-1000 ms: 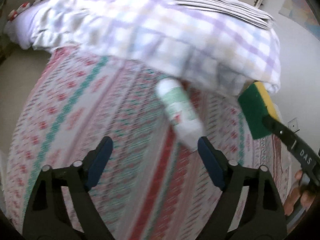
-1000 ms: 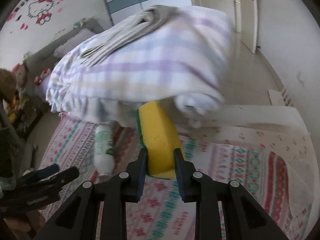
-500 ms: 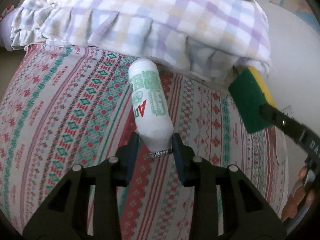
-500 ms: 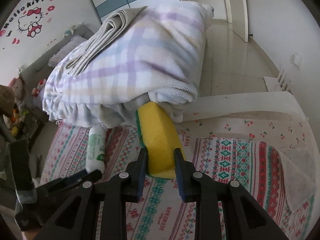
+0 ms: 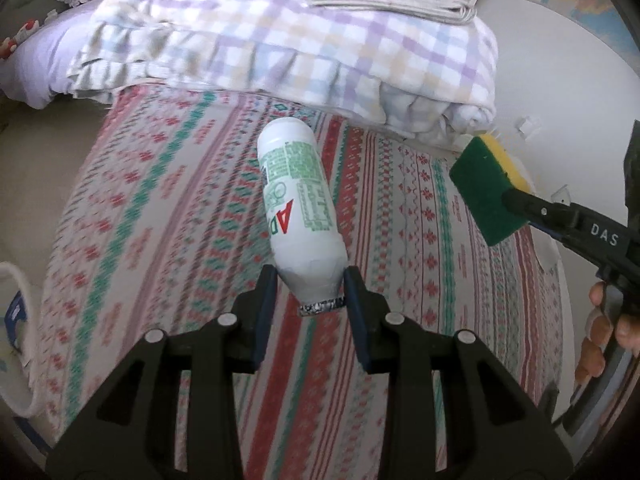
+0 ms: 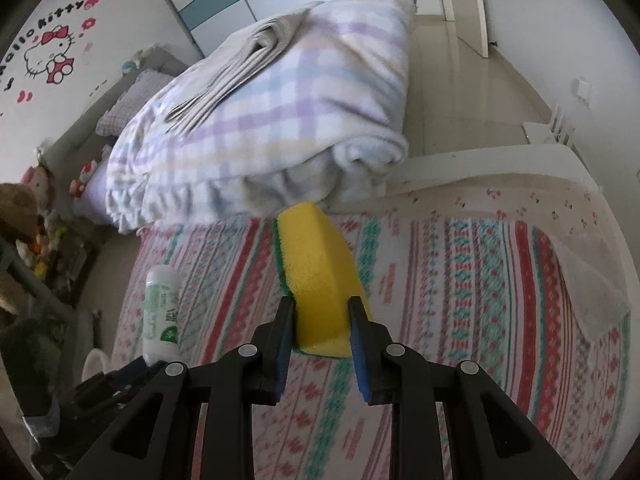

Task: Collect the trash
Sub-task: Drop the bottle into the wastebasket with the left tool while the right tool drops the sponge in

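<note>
My left gripper (image 5: pixel 309 282) is shut on the neck end of a white plastic bottle (image 5: pixel 298 200) with a green label, held above the patterned bedsheet (image 5: pixel 168 216). The bottle also shows at the left of the right wrist view (image 6: pixel 161 308). My right gripper (image 6: pixel 320 312) is shut on a yellow sponge (image 6: pixel 316 276) with a green scouring side, held above the bed. In the left wrist view the sponge (image 5: pixel 486 190) shows at the right, green side facing.
A folded checked blanket (image 5: pixel 288 44) with a grey folded cloth (image 5: pixel 384 0) on top lies at the far end of the bed. A white container rim (image 5: pixel 16 340) is at the left edge. Stuffed toys (image 6: pixel 24 216) sit beside the bed.
My left gripper closed on the bottle and lifted it off the bedsheet. My right gripper kept hold of the sponge and drew back from the blanket.
</note>
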